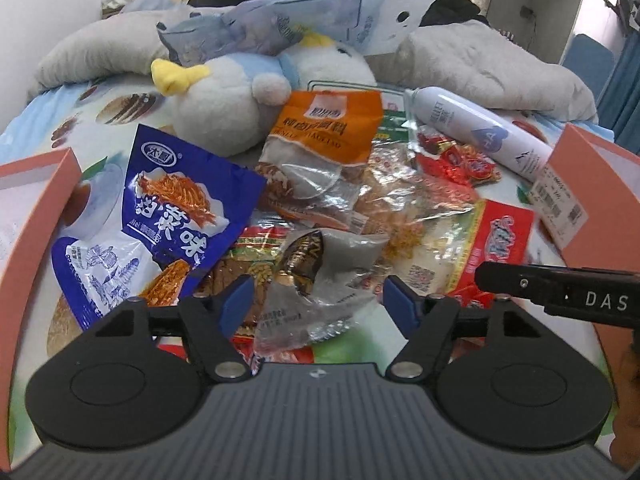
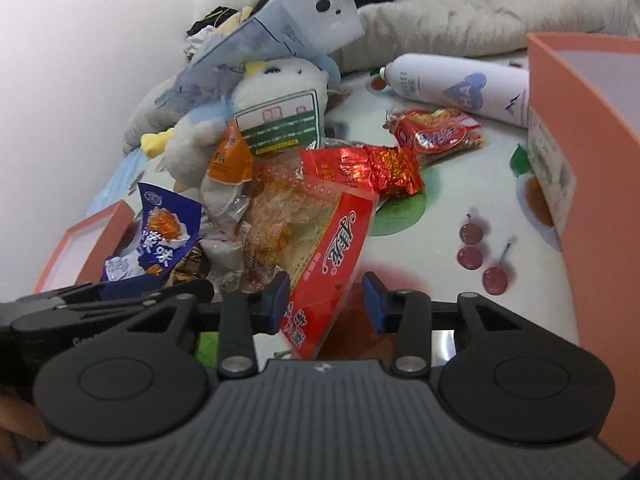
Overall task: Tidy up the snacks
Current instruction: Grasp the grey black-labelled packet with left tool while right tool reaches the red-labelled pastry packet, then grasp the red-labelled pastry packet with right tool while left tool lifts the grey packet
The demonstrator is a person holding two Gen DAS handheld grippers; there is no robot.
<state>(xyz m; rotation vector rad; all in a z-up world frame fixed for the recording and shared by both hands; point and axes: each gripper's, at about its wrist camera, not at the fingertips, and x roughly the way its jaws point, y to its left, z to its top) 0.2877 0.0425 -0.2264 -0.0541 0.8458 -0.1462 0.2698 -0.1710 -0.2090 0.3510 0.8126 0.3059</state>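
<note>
Snack packets lie in a loose heap on the fruit-print sheet [image 2: 448, 208], with a pink box on each side: left pink box [image 1: 36, 216] and right pink box [image 2: 588, 168]. None of the packets in view has yet gone into either box, so sorting looks barely begun.

Left gripper [image 1: 318, 298]: jaws spread wide, holding nothing, straddling a grey-and-clear packet [image 1: 320, 280] at the near edge of the heap. Blue packet [image 1: 160, 216] just to its left, orange packet [image 1: 324, 128] further back against the plush toy [image 1: 232, 108].

Right gripper [image 2: 326, 300]: jaws also apart, the corner of a red packet [image 2: 332, 256] lying between the pads. Left pad looks to touch it; right pad stands clear. Not gripped.

Step in hand, as I read it: both tools lining up for a first pick.

Next move calls for closing on one thin, slippery film edge only. The packets overlap, so a neighbour may drag along. White spray bottle [image 2: 456, 80] lies beside the right box, apart from the heap
</note>
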